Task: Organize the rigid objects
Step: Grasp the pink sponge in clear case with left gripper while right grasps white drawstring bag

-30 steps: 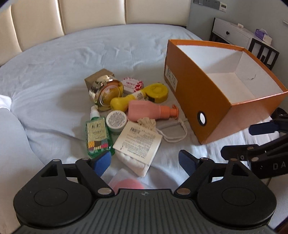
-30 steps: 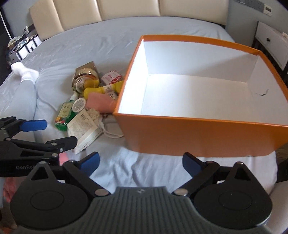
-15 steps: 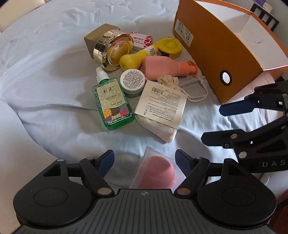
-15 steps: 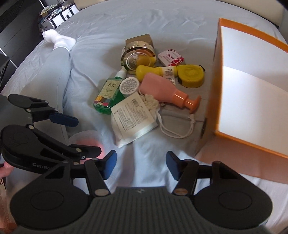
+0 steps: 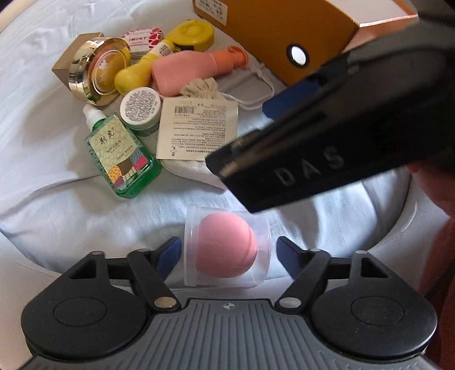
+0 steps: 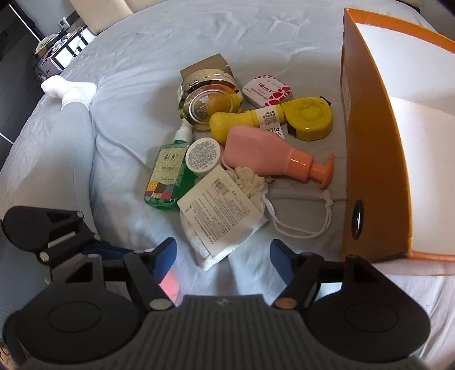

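The sponge case (image 5: 227, 247) lies on the bed directly between the left tool's (image 5: 227, 252) closing pads – not yet gripped, long axis pointing away. The right tool (image 6: 223, 254), opening and empty, hovers just right.

Bed (image 6: 199, 37) with pale blue-grey wrinkled sheet, daylight. Cream padded headboard (image 6: 99, 11) behind it; dark cluttered shelving (image 6: 57, 54) left of headboard.
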Motion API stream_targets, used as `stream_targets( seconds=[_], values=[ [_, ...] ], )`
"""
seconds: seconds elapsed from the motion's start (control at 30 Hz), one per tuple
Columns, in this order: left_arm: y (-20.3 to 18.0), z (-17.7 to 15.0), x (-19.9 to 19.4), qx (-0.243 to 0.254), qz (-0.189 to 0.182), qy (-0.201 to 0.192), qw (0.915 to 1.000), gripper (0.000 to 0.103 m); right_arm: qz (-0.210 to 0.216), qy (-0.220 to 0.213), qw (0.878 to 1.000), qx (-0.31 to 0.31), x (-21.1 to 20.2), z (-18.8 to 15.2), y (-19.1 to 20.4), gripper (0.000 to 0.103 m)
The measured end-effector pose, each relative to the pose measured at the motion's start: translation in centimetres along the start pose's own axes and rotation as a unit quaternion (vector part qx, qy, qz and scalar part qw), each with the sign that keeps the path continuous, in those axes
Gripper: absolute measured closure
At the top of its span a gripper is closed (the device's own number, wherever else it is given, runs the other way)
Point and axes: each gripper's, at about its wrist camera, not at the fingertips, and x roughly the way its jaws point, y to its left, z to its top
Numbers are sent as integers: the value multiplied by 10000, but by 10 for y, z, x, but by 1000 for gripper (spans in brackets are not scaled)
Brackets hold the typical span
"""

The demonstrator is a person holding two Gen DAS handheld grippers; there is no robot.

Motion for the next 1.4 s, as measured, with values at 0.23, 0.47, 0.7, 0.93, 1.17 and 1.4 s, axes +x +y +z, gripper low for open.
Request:
stream_targets(
  seconds=[0.23, 0.47, 0.7, 0.93, 1.17, 1.4],
  values=[
    [13, 0, -2, -286, 60, -93, 9995, 38, -91, 27, 9992, 395, 12, 9, -3, 29],
    [37, 12, -8, -466, 555, -147, 9973, 38, -61, 192, 9944, 1038, 34, 19, -15, 32],
    [45, 7, -3, -862, 560, -278, 9943, 38, 247, 71, 9909, 1320, 47, 21, -23, 27],
    [47, -2, -10, -1296, 699, -532, 9877, 38, 48, -56, 9956, 935, 37, 22, -7, 44],
    [40, -22, -18, -1907, 727, -824, 9755, 38, 238, -319, 9979, 505, 0, 17, 7, 73],
    [27, -38, -50, -2360, 667, -1356, 9599, 38, 113, -955, 9952, -182, -44, 14, 14, 79]
  ],
)
